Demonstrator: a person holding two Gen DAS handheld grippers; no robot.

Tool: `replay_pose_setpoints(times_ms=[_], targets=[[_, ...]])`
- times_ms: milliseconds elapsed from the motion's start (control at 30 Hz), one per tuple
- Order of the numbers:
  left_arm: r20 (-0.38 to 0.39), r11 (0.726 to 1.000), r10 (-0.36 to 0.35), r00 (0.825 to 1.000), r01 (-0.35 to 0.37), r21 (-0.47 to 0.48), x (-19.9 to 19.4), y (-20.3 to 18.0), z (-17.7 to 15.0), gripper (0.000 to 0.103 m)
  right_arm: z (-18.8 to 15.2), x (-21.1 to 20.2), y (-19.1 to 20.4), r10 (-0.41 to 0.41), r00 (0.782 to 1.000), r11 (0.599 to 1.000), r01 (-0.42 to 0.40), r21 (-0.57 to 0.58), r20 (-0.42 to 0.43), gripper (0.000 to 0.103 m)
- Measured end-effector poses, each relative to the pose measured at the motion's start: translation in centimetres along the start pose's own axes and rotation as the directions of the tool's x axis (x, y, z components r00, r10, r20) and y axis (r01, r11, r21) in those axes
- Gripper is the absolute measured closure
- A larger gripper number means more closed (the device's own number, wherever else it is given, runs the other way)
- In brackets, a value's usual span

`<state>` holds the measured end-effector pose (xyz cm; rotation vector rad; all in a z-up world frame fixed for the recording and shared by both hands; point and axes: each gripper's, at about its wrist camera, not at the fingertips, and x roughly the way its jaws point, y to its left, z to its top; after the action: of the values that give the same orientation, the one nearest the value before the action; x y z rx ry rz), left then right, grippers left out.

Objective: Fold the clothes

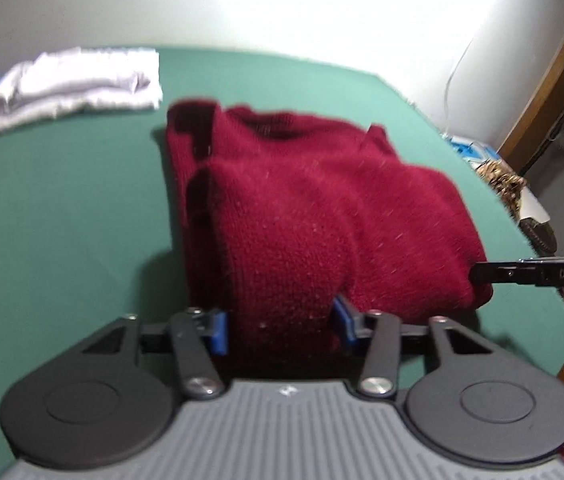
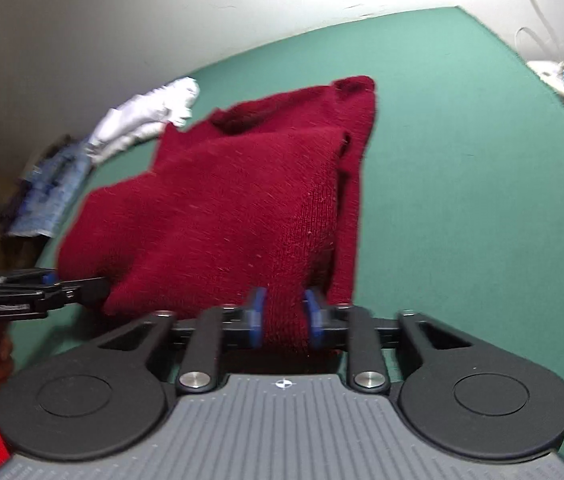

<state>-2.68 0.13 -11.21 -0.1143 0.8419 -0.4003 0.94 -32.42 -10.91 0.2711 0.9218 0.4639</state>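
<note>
both claws tilt downward, left claw and right claw each grasping the maroon sweater (near edge).

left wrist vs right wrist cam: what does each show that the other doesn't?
Left wrist only: a wooden frame at the right edge and a brown patterned thing past the table's right side.
Right wrist only: blue patterned cloth by the left wall.
Both: the red sweater on the green table, white folded clothes behind it, and the left tool and right tool each clamped on the sweater's near edge.
</note>
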Motion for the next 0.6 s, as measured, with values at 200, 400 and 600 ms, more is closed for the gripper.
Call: replay_pose_setpoints(times_ms=[200,400,600], targets=[[-0.096,1.0,-0.007,0.995,0.005,-0.02,1.5,1.9,-1.2,0.045,0.0,-0.2,-0.8,0.006,0.991,0.998,-0.014,-0.056,-0.132,0.093],[0.007,0.998,-0.056,0.998,0.057,-0.025,-1.7,2.9,1.6,0.034,1.8,-2.4,-0.7,-0.018,0.999,0.999,0.02,-0.042,0.045,0.08],[0.009,0.961,-0.196,0.981,0.194,-0.199,2.6,6.6,4.6,0.03,3.1,-1.1,0.3,-0.003,0.996,0.998,0.009,-0.064,0.085,0.076]])
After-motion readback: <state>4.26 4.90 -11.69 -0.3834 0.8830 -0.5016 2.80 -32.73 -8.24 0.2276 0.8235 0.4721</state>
